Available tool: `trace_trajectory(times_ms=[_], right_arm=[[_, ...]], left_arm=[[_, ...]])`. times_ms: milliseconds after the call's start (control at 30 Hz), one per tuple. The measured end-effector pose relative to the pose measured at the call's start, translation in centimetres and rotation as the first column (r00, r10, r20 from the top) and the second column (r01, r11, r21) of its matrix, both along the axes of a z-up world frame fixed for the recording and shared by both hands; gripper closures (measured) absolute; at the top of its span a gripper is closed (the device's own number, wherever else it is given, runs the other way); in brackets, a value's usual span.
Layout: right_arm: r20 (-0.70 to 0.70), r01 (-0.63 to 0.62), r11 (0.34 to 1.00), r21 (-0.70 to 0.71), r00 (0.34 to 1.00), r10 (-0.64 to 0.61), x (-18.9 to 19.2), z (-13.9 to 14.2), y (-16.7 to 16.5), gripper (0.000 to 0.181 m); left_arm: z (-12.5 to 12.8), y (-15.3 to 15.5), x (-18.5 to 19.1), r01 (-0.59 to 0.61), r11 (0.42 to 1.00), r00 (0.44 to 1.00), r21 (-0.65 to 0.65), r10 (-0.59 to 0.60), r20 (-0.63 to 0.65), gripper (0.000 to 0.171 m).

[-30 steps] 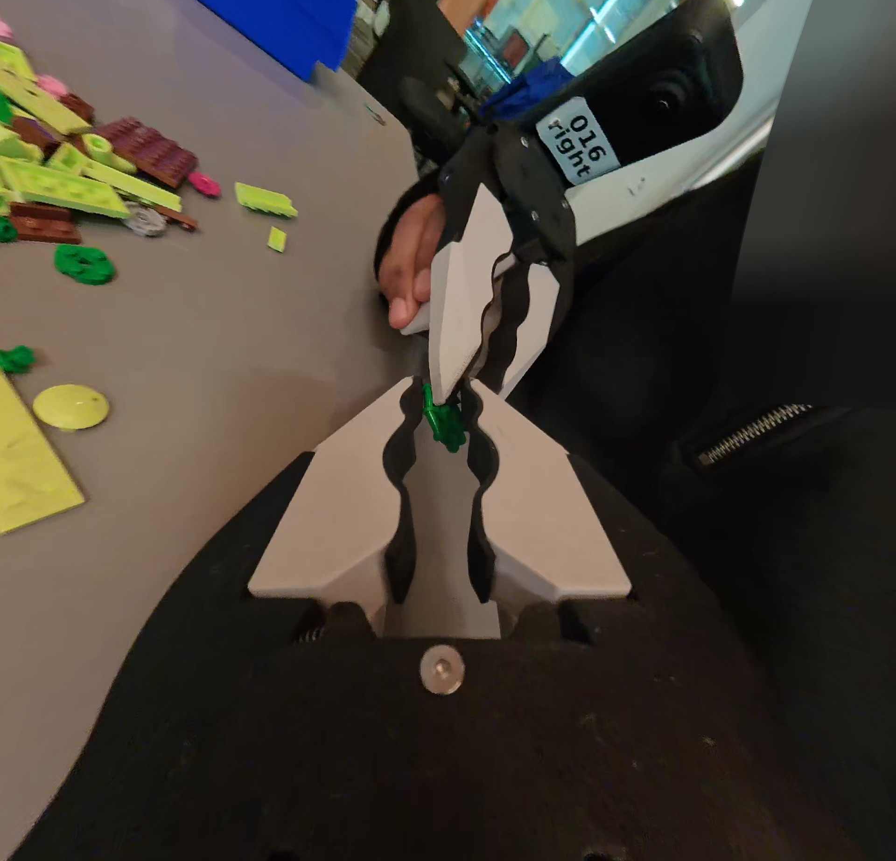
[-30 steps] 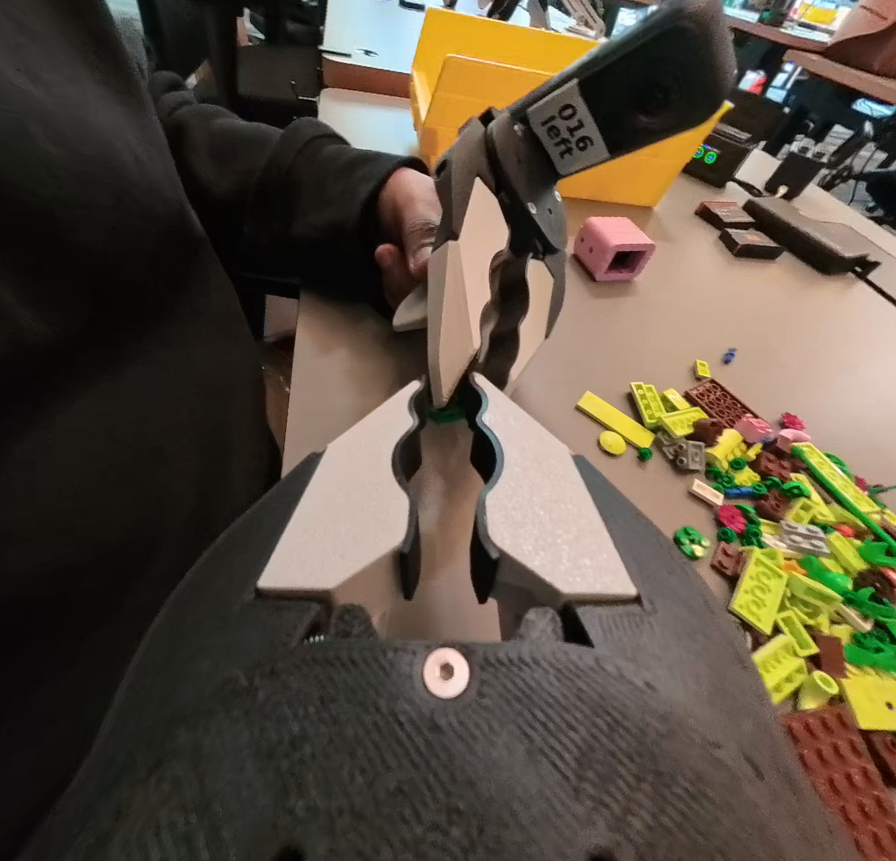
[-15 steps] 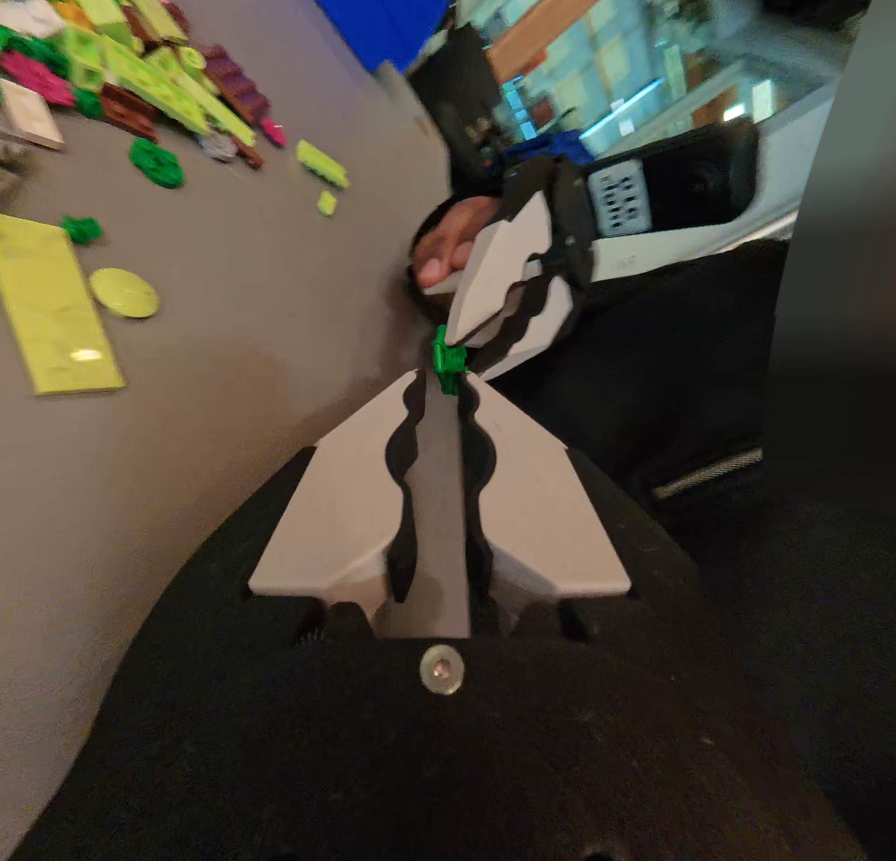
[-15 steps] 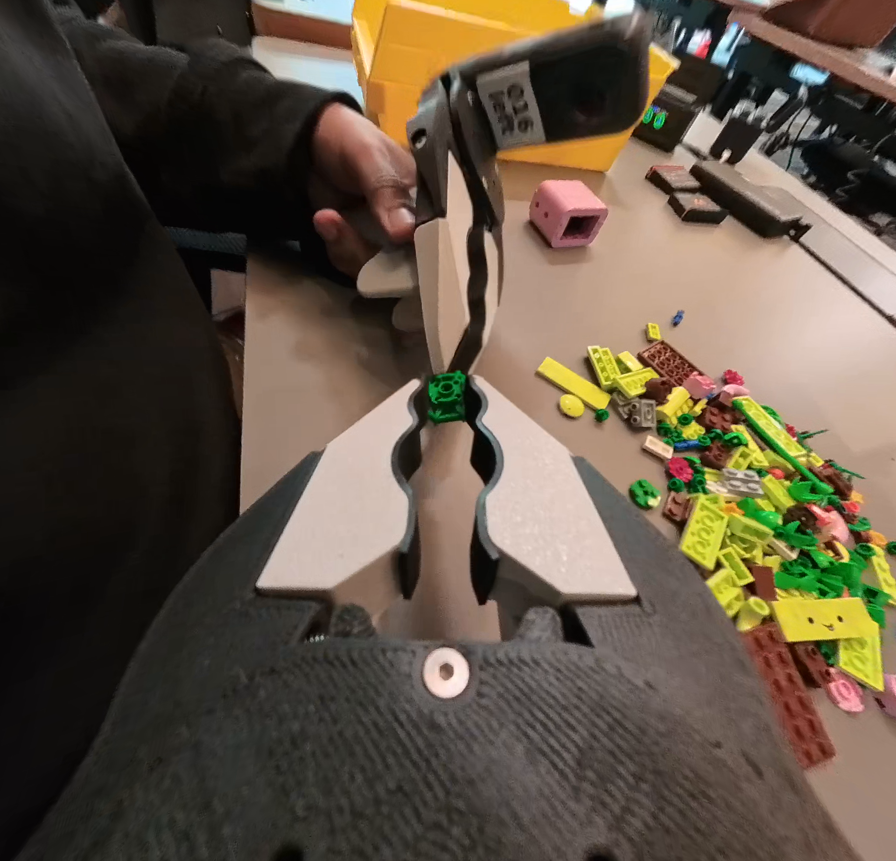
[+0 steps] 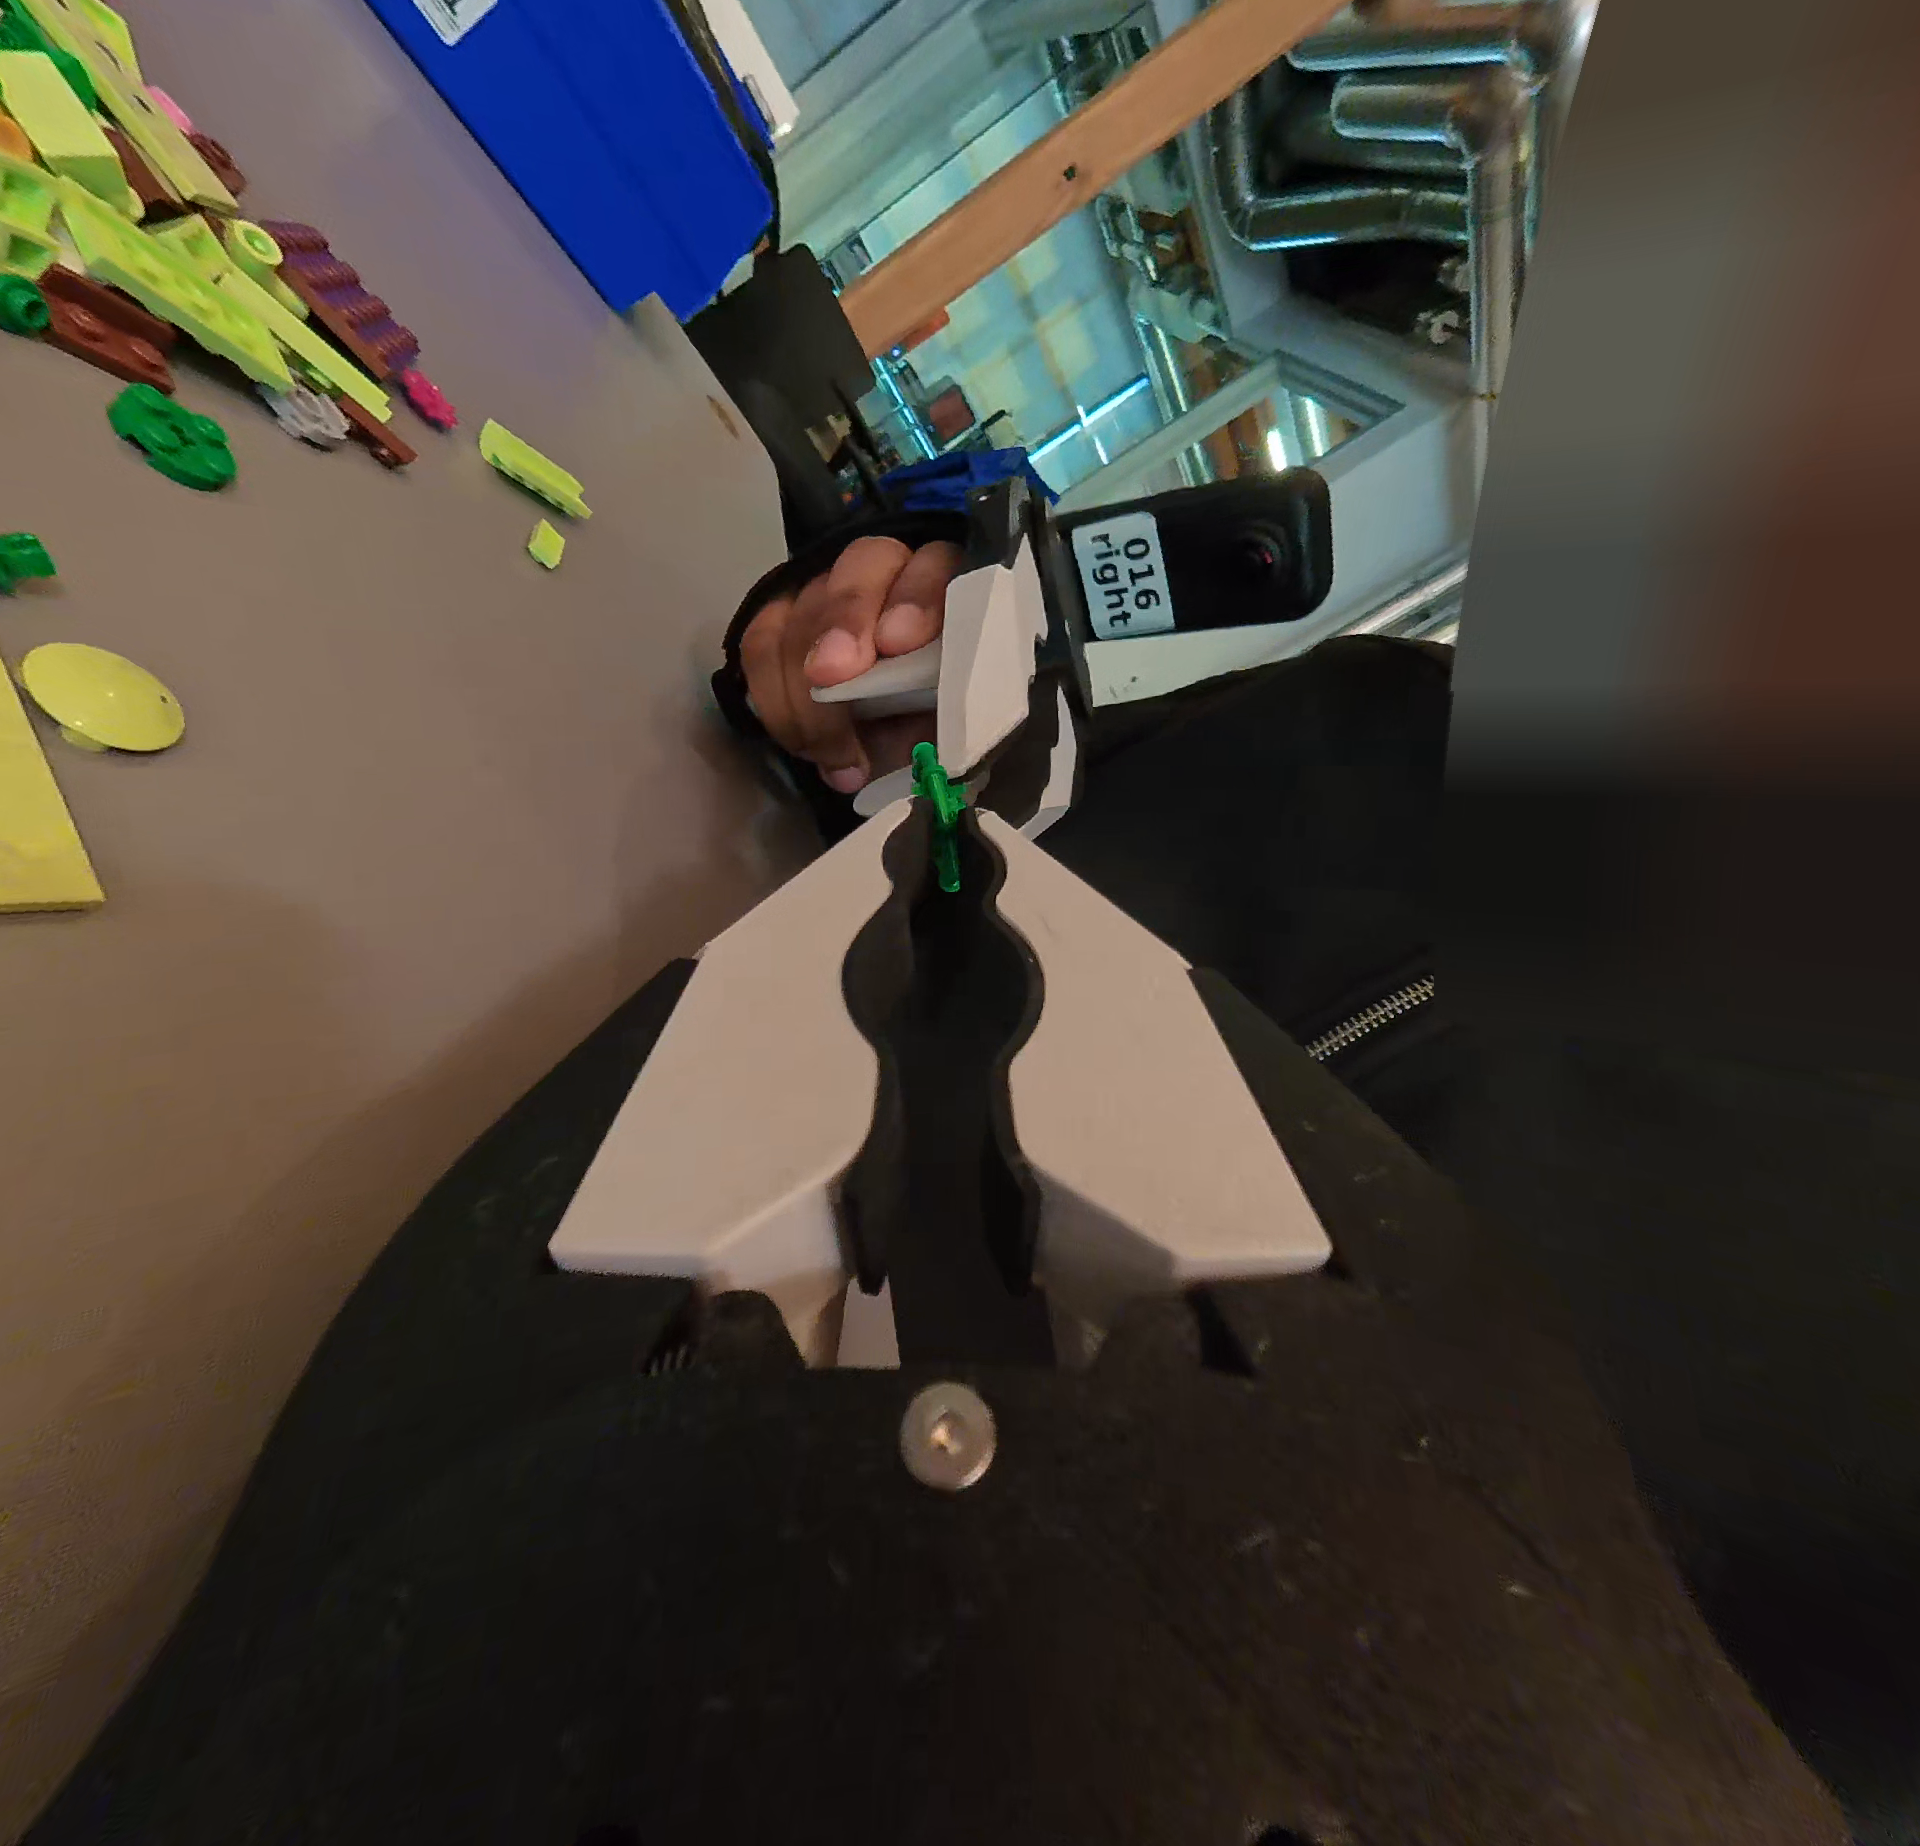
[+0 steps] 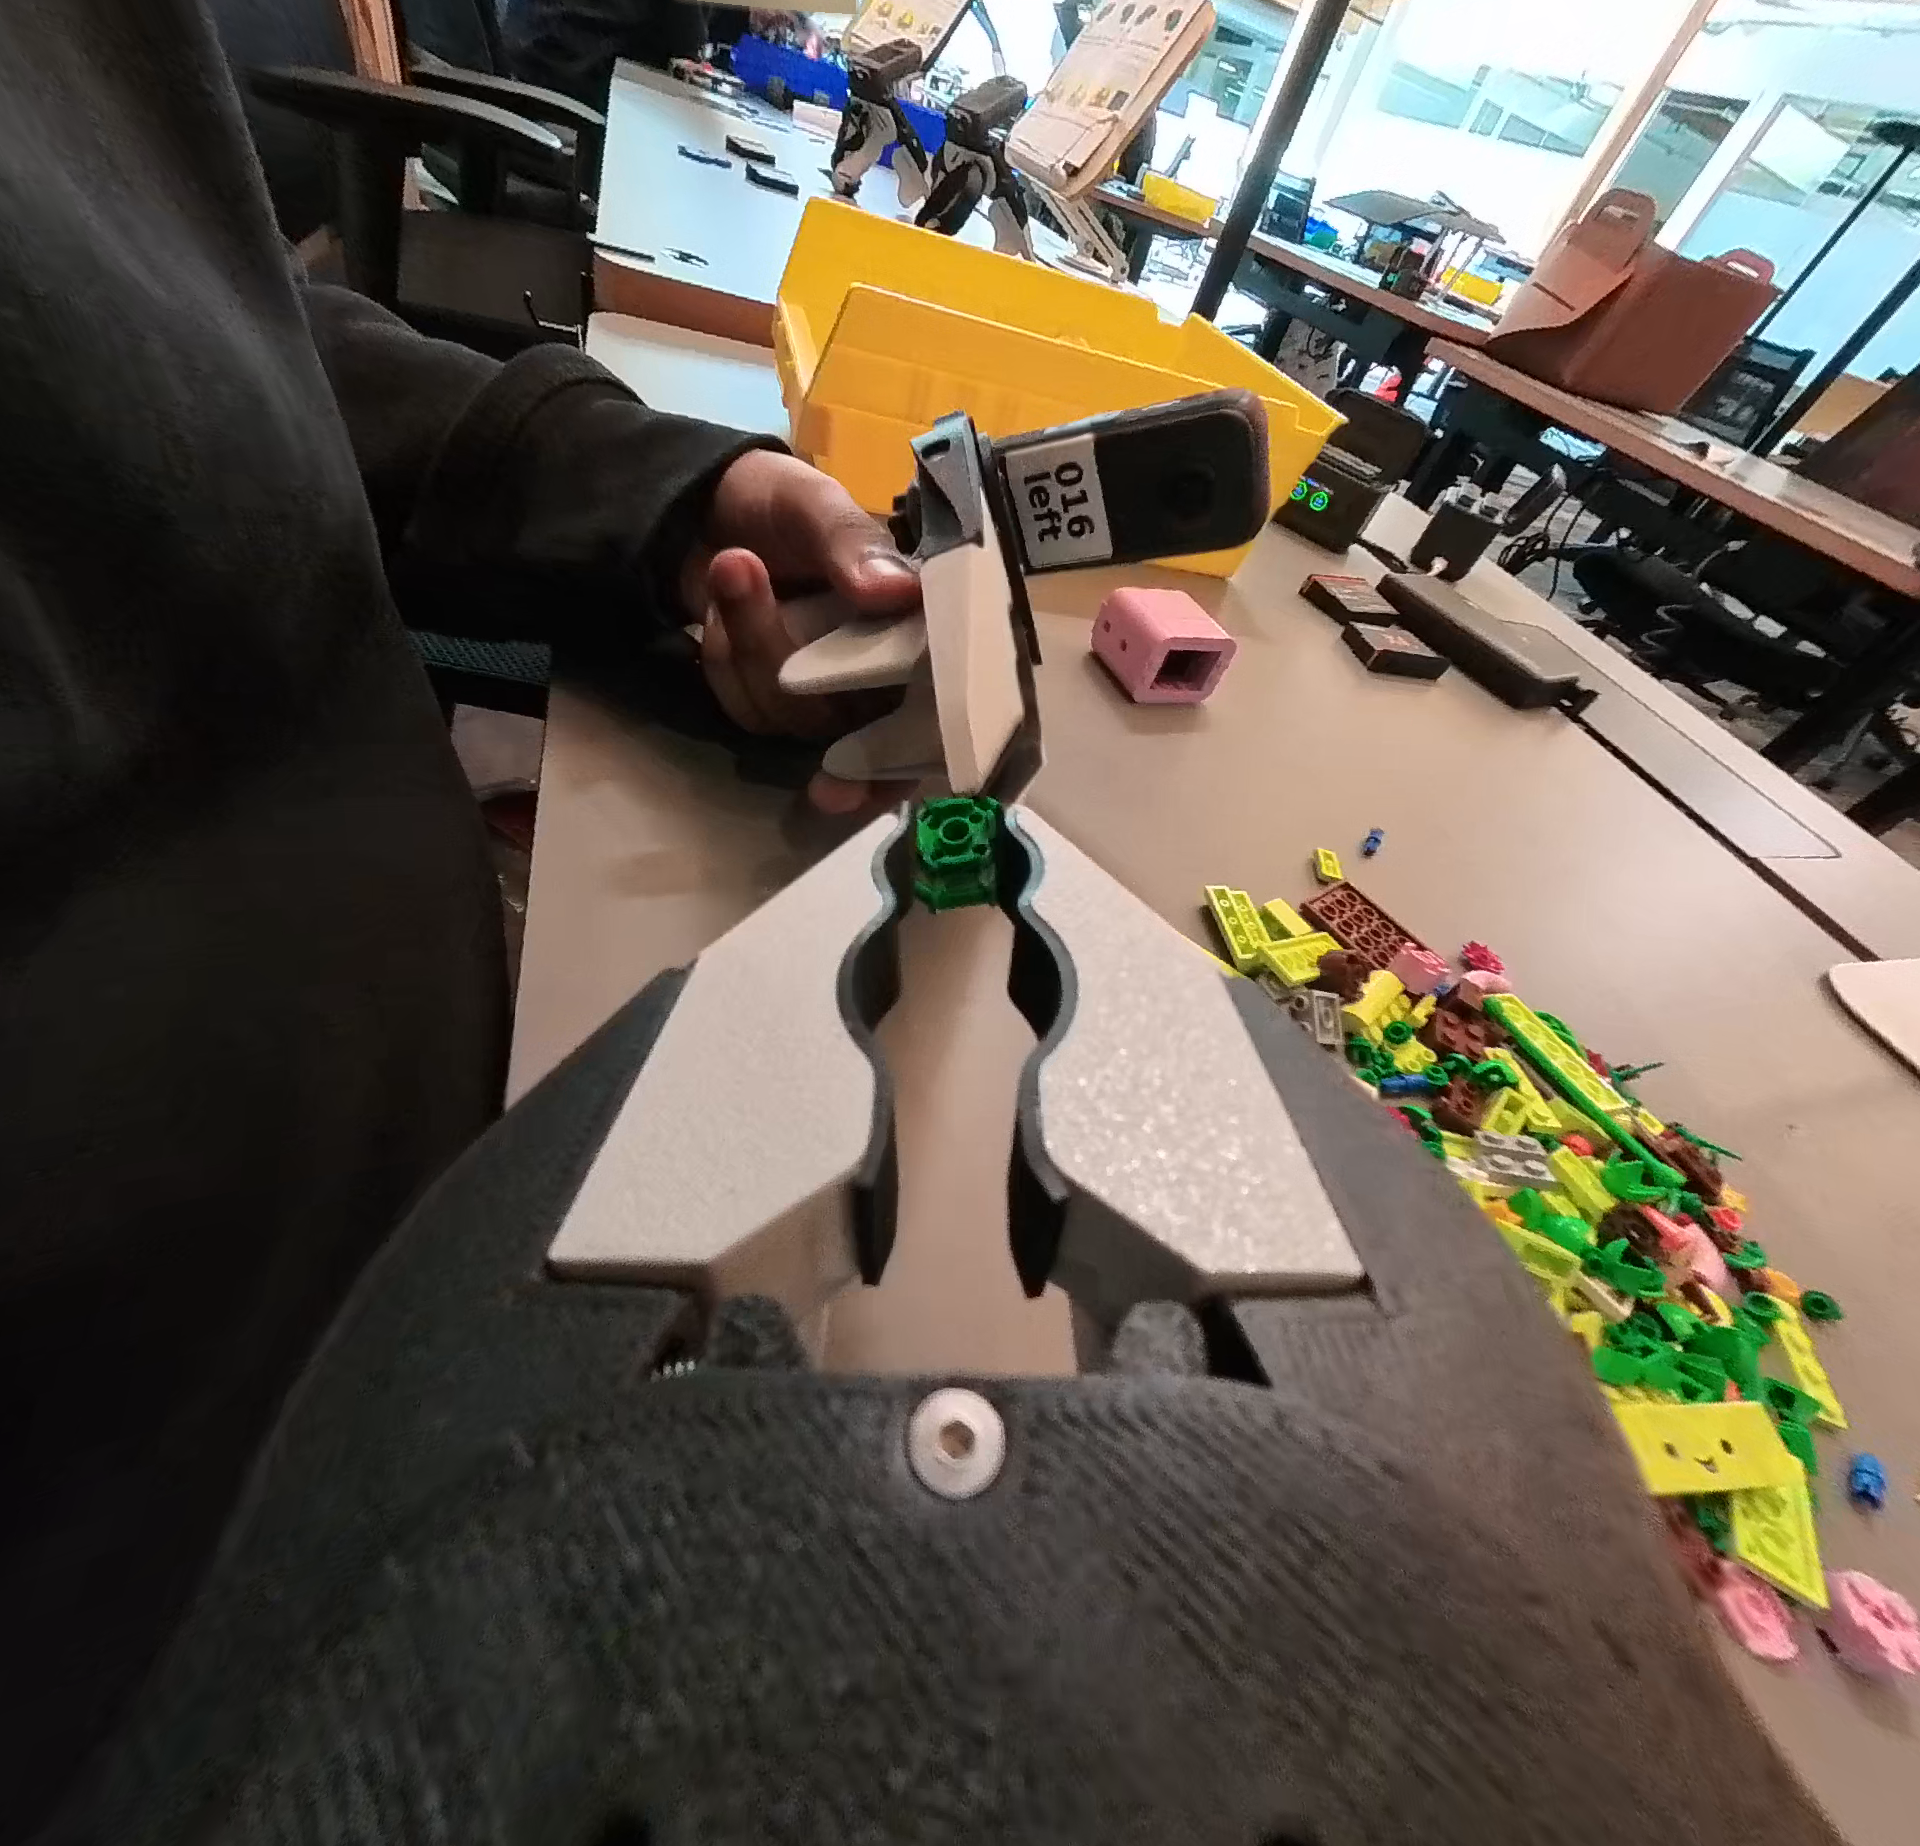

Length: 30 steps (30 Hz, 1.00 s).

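Green brick stack (image 6: 954,854) sits pinched in your right gripper (image 6: 954,840); your left gripper (image 5: 943,830) nips its thin green edge, off the bench's near edge (image 6: 665,861); a twist could drop it.

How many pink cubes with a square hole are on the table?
1. The pink cube lies on the table in the right wrist view, between the yellow bin and the brick pile, beyond the left gripper. More could be hidden behind the grippers.
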State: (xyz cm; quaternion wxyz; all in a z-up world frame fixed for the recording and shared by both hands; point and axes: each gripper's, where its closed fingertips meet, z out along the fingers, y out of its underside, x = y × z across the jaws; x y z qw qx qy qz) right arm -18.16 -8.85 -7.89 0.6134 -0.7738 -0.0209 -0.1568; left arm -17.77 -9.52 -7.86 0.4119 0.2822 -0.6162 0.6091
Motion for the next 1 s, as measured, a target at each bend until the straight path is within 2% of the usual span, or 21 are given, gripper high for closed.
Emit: trace_trajectory(times_ms=[167, 267, 333, 400, 500, 600, 667, 800, 1000], right_arm=[[0.149, 0.097, 0.994, -0.051, 0.985, -0.088, 1.1, -0.8, -0.2, 0.169], [0.155, 0.193, 0.980, -0.048, 0.971, -0.184, 2.4, -0.9, -0.5, 0.164], [0.126, 0.271, 0.962, -0.020, 0.956, -0.266, 3.5, -0.6, -0.9, 0.159], [0.041, 0.317, 0.948, 0.011, 0.947, -0.318, 4.0, -0.3, -1.0, 0.160], [-0.073, 0.345, 0.937, 0.044, 0.937, -0.342, 4.3, 0.1, -0.7, 0.165], [-0.111, 0.337, 0.941, 0.036, 0.937, -0.332, 4.2, -0.1, -0.4, 0.161], [-0.101, 0.326, 0.944, 0.039, 0.942, -0.321, 4.0, -0.1, -0.3, 0.158], [-0.075, 0.330, 0.944, -0.005, 0.941, -0.330, 4.1, -0.7, -0.8, 0.168], [-0.088, 0.324, 0.944, -0.068, 0.940, -0.329, 4.0, -1.6, -1.1, 0.169]], left_arm=[[-0.7, -0.2, 1.1, -0.143, 0.988, 0.986, 0.064, 0.136, 0.101, 0.171], [-0.6, -0.2, 2.6, -0.309, 0.949, 0.943, 0.066, 0.296, 0.152, 0.171], [-0.5, 0.0, 3.4, -0.434, 0.899, 0.884, 0.064, 0.411, 0.224, 0.171], [-0.3, 0.2, 3.9, -0.550, 0.832, 0.796, 0.066, 0.499, 0.342, 0.171], [0.3, 0.1, 3.8, -0.636, 0.770, 0.695, 0.057, 0.539, 0.476, 0.170], [0.4, -0.4, 3.6, -0.657, 0.751, 0.653, 0.063, 0.526, 0.545, 0.171], [0.5, -0.4, 3.5, -0.649, 0.758, 0.663, 0.056, 0.528, 0.530, 0.171], [0.0, -0.7, 3.2, -0.620, 0.780, 0.710, 0.086, 0.511, 0.485, 0.171], [-1.0, -1.1, 3.0, -0.582, 0.798, 0.765, 0.156, 0.472, 0.438, 0.171]])
